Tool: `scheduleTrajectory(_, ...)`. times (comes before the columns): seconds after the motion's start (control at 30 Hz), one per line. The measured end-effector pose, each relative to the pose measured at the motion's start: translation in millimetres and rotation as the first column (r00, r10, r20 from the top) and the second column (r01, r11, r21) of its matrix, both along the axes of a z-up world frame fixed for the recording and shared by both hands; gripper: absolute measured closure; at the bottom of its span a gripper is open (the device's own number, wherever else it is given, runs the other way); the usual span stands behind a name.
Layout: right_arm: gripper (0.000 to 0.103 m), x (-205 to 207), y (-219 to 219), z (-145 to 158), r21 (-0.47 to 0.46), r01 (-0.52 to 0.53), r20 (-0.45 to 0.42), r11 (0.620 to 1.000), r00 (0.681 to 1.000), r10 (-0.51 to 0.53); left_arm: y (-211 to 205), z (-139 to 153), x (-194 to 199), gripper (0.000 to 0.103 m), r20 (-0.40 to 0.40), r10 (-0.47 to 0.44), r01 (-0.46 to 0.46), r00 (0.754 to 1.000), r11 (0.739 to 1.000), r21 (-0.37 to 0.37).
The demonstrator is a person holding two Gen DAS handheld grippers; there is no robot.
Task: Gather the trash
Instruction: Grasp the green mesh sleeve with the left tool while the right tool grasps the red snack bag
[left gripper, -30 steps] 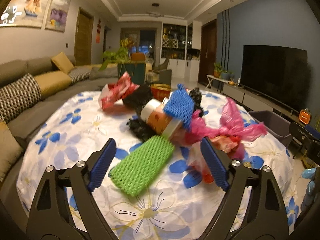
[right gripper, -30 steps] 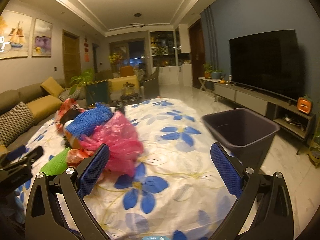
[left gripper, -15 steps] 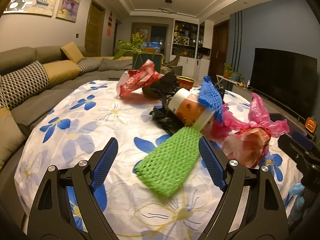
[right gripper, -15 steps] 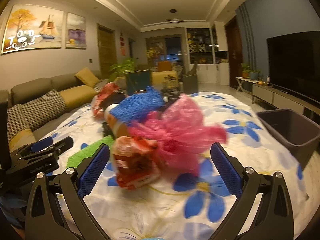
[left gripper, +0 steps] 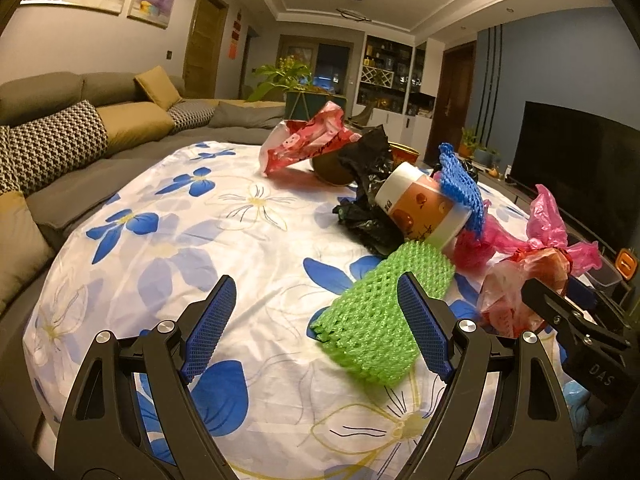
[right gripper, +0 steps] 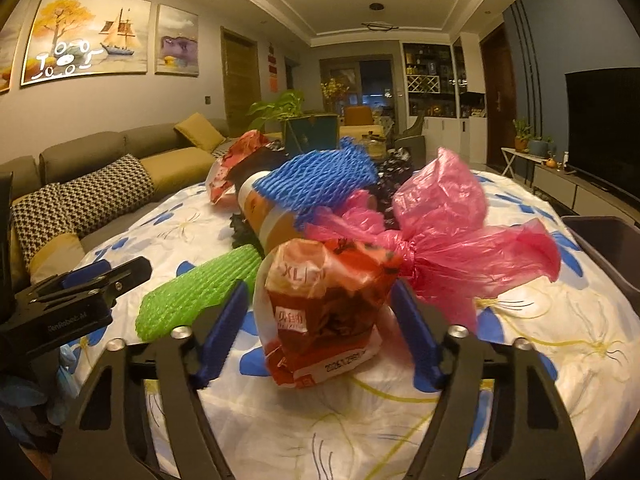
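1. Right wrist view: the right gripper (right gripper: 320, 332) is seen with its blue pads set on either side of a red-and-white snack bag (right gripper: 324, 316) that lies on the flowered tablecloth (right gripper: 560, 328). The pads are close against the bag's sides, but whether they actually press it cannot be told.
2. A knotted pink plastic bag (right gripper: 444, 232) is found just beyond the snack bag and touching it, spread toward the right.
3. Behind these, a paper cup (right gripper: 268, 216) is laid on its side, with a blue foam net (right gripper: 320, 180) draped over it; black plastic (right gripper: 394, 184) is heaped further back, and a red printed bag (right gripper: 232, 164) sits at the far left of the pile.
4. A green foam net (right gripper: 200, 292) is seen to the left of the snack bag, apart from it.
5. A dark bin (right gripper: 608, 248) is visible at the right edge, beside the table.
6. Left wrist view: the left gripper (left gripper: 316, 328) is held spread wide and empty just over the cloth — its right pad overlaps the near end of the green foam net (left gripper: 384, 316), with nothing between the pads but tablecloth (left gripper: 160, 248).
7. The cup (left gripper: 424, 204), black plastic (left gripper: 368, 200) and red printed bag (left gripper: 304, 144) are lined up beyond, and the snack bag (left gripper: 516, 292) is seen at the right beside the other gripper's black finger.
8. A grey sofa (left gripper: 100, 120) with cushions is placed along the left — a dark television (left gripper: 576, 160) stands on the right.
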State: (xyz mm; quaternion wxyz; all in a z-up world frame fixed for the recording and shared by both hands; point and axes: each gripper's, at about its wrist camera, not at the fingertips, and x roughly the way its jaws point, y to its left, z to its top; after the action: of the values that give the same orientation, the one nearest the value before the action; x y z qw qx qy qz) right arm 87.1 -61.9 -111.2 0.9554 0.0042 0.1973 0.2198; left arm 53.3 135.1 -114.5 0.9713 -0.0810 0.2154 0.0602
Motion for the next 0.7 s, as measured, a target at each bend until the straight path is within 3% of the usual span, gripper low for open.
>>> scheduleTrajectory(0.17, 0.050, -3, 6, -2, -0.030, -0.027, 0.014, 0.999, 1.000, 0.028, -2, -4, 6, 0.022, -0.011, -0.019, 0.019, 1.000, 1.000, 0.001)
scheduleTrajectory(0.2, 0.070, -5, 6, -1, -0.034, -0.032, 0.022, 0.999, 0.999, 0.033, -4, -5, 9, 0.022, -0.015, -0.025, 0.025, 1.000, 1.000, 0.000)
scheduleTrajectory(0.47, 0.072, -22, 0, 5, -0.070, -0.039, 0.066, 0.997, 0.997, 0.044, -14, -17, 30, 0.022, -0.091, -0.094, 0.092, 0.991, 0.995, -0.028)
scheduleTrajectory(0.7, 0.072, -42, -2, 12, -0.094, -0.083, 0.120, 0.992, 0.988, 0.094, -15, -18, 30, 0.025, -0.104, -0.117, 0.110, 0.988, 0.992, -0.067)
